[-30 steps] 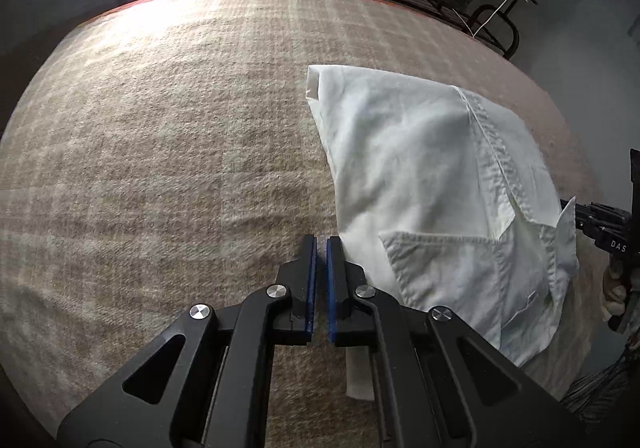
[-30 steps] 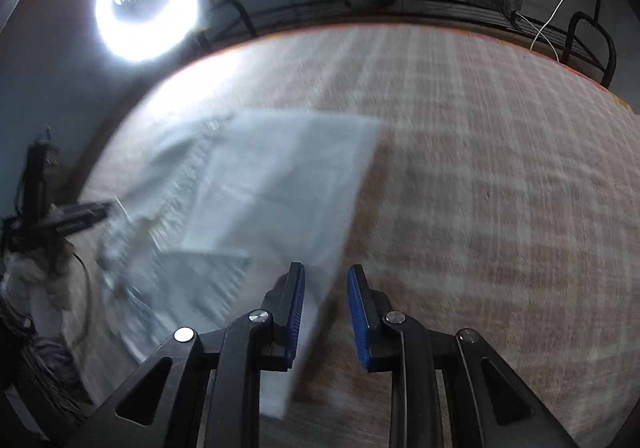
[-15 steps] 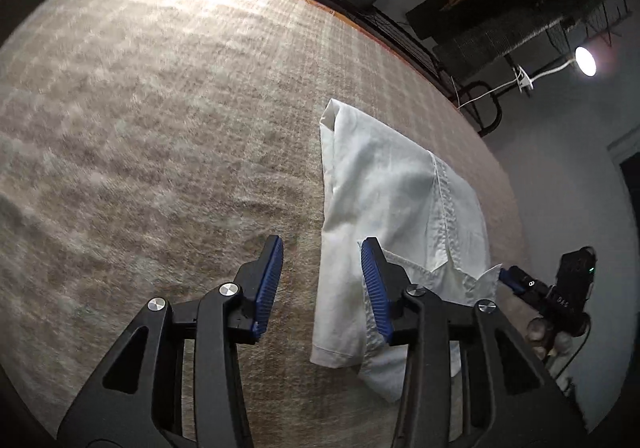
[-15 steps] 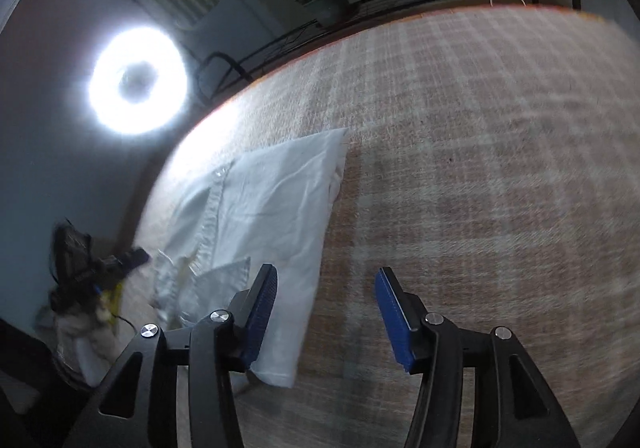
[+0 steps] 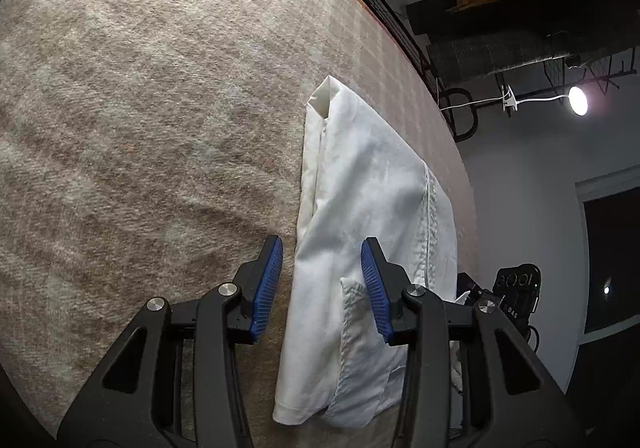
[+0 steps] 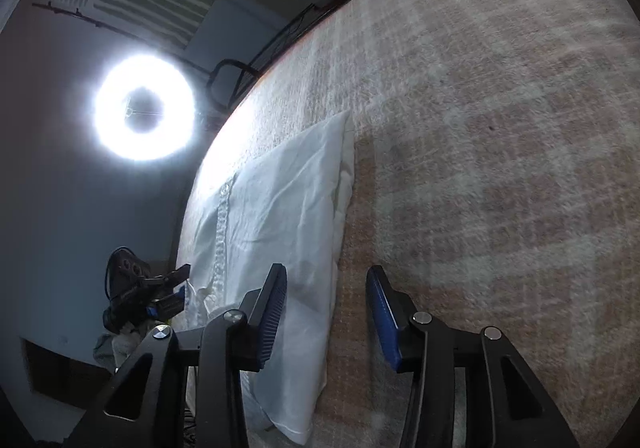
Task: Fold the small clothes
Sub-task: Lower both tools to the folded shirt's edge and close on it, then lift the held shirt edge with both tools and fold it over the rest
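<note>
A white button shirt [image 5: 360, 208] lies folded into a long narrow shape on the plaid blanket [image 5: 140, 108]. My left gripper [image 5: 322, 284] is open and empty, its blue pads [image 5: 266, 284] straddling the shirt's near left edge from above. In the right wrist view the same shirt [image 6: 280, 216] lies at the left. My right gripper [image 6: 328, 312] is open and empty above the shirt's right edge, with its left finger over the cloth and its right finger over the blanket [image 6: 500, 168].
The blanket's far edge meets a dark metal rail [image 5: 404, 32]. A ring light [image 6: 144, 108] glares at the left of the right wrist view. A small lamp [image 5: 578, 100] shines at the right. A black device [image 5: 516, 288] sits off the blanket's right side.
Both grippers opened wide; the left was shut a second ago. Both moved in closer and lower over the shirt's near end, and the views tilted.
</note>
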Tool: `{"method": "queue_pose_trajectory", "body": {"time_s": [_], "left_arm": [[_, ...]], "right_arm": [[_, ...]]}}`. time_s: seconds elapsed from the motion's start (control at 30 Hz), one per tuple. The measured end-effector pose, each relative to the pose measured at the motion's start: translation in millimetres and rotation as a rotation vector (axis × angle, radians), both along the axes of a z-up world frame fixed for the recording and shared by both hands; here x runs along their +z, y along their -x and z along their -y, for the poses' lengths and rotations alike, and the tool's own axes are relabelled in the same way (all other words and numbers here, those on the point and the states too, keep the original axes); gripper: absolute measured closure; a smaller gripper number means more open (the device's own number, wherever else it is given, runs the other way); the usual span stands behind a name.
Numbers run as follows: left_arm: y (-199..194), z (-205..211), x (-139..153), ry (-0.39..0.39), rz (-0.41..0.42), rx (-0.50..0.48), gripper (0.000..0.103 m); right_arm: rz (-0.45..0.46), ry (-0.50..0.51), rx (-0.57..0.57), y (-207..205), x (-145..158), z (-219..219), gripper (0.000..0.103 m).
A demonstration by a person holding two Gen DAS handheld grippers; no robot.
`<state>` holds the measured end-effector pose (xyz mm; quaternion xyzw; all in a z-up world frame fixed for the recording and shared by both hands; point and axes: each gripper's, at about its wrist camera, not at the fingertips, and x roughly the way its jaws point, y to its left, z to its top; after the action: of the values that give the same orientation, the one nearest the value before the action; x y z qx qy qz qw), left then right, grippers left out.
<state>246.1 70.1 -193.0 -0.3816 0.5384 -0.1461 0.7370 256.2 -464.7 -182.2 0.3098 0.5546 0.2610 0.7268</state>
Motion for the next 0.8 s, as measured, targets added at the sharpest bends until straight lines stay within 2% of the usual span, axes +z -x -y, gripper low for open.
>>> {"method": "queue_pose_trajectory", "body": {"time_s": [0.17,0.27,0.33,0.5,0.8], "left_arm": [[-11,6,-2,0.000,-0.004,-0.006,0.072],[-14,11,-1,-0.027,-0.002,-0.009,0.078],[-19,21,4,-0.062,0.010,-0.017,0.083],[-21,46,23,-0.194,0.073,-0.052,0.090],[-4,80,64,-0.366,0.212,-0.101,0.093]], "right_arm": [[-0.027,-0.055,-0.010,-17,-8,-9,0.067],[-0.032,-0.060,0.010,-21,-7,-21,0.070],[-0.022,-0.031,0.018,-23,-3,-29,0.072],[0.012,0.025,0.016,-15,14,-33,0.088],[0.160,0.222,0.067,-3,63,-57,0.095]]}}
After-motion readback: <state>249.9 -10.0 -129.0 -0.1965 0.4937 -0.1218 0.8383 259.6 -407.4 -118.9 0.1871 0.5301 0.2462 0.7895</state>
